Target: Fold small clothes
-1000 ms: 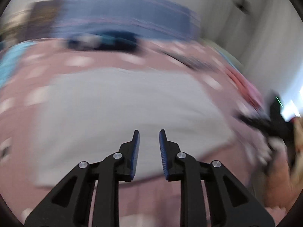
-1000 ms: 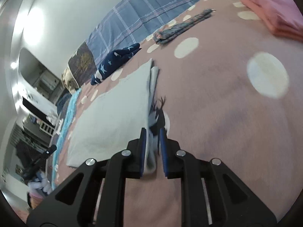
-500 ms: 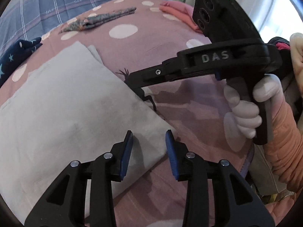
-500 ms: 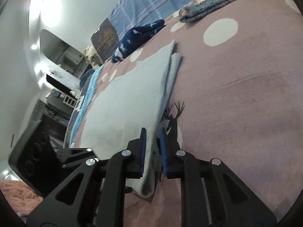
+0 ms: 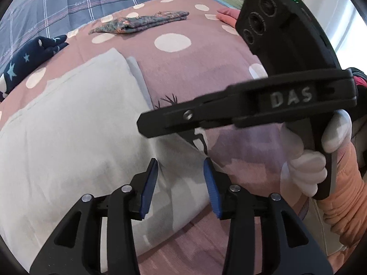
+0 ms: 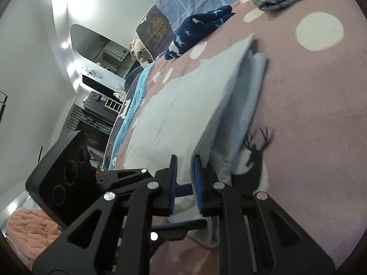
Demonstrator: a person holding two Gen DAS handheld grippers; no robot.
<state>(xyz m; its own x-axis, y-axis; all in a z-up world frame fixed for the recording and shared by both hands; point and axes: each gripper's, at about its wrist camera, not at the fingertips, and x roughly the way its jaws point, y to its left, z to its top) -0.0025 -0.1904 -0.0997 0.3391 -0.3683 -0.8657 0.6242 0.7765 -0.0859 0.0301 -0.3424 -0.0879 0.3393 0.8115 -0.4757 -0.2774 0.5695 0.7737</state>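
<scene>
Only right view: right hand-held gripper [image 6: 184, 158] clamps grey garment [image 6: 183, 105] | left hand-held gripper [image 5: 181, 163] opening, unclamped

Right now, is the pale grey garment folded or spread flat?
Folded at least once. The pale grey garment shows stacked layers along its right edge, where a lower layer sticks out from under the top one. How many folds, cannot tell.

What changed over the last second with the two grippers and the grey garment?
The left gripper swung over to the grey garment's near corner, jaws opening, pads not pressing it. The right gripper turned, edging along the hem. Unchanged: right stays shut on the cloth; folded patterned cloth and starred garment lie untouched.
</scene>
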